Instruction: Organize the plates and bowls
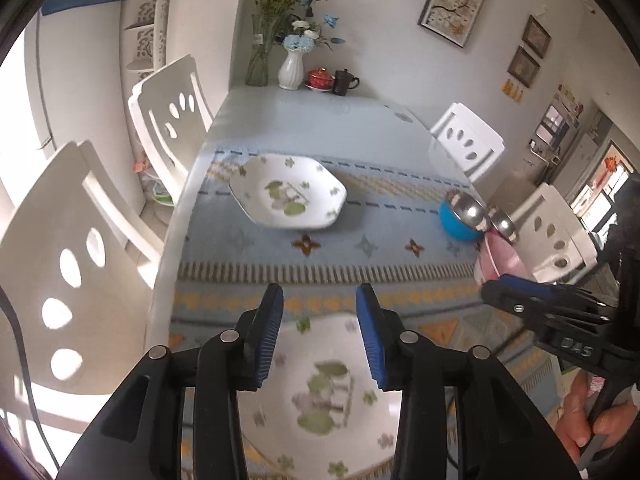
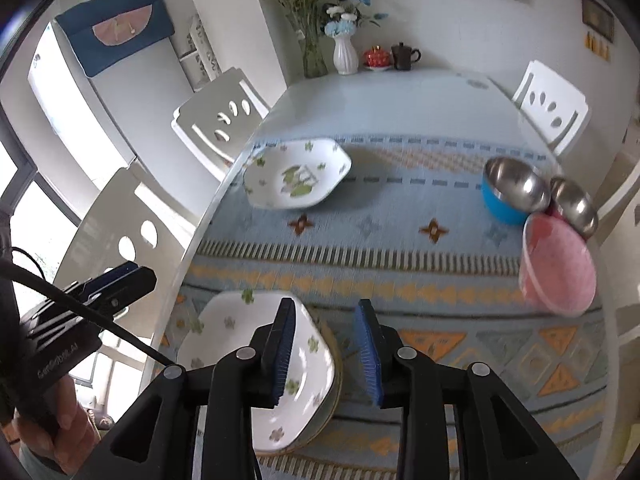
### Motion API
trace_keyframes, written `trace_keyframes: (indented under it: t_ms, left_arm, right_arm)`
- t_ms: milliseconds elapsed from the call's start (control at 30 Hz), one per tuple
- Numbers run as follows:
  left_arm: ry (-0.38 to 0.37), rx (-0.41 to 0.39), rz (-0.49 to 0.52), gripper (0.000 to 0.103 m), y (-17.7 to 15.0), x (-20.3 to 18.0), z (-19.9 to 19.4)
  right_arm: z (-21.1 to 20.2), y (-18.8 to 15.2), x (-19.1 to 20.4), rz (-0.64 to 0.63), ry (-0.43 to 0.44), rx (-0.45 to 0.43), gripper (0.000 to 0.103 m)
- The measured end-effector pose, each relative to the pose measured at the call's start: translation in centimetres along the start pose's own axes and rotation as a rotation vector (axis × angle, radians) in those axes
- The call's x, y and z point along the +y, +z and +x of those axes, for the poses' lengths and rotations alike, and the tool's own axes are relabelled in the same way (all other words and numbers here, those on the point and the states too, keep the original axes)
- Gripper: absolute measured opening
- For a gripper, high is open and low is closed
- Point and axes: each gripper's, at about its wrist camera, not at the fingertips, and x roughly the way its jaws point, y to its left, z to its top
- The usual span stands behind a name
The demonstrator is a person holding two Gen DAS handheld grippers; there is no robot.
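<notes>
A white octagonal plate with green leaf print [image 1: 320,400] lies near the table's front edge; in the right wrist view this near plate [image 2: 236,344] rests on another dish whose rim shows underneath. My left gripper [image 1: 320,296] hangs open above it, nothing between its blue pads. My right gripper [image 2: 326,308] is open too, over the near plate's right rim. A matching plate [image 1: 288,196] [image 2: 296,176] lies farther back. At the right stand a blue steel-lined bowl [image 2: 512,192], a small steel bowl [image 2: 574,204] and a pink bowl [image 2: 560,268].
A patterned blue cloth [image 1: 360,248] covers the table. White chairs [image 1: 72,264] [image 1: 468,140] stand along both sides. At the far end are a glass vase [image 1: 258,56], a white vase [image 1: 290,68], a red pot [image 1: 320,78] and a dark mug [image 1: 344,82].
</notes>
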Motion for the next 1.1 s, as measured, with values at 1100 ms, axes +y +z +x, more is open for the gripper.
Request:
trace_keyframes:
  t_ms: [1100]
  left_arm:
    - [-0.008,0.26,-0.316,0.051,9.6,10.7,25.2]
  right_arm:
    - [25.8,14.3,-6.6,0.247,0.12,0.204,0.053]
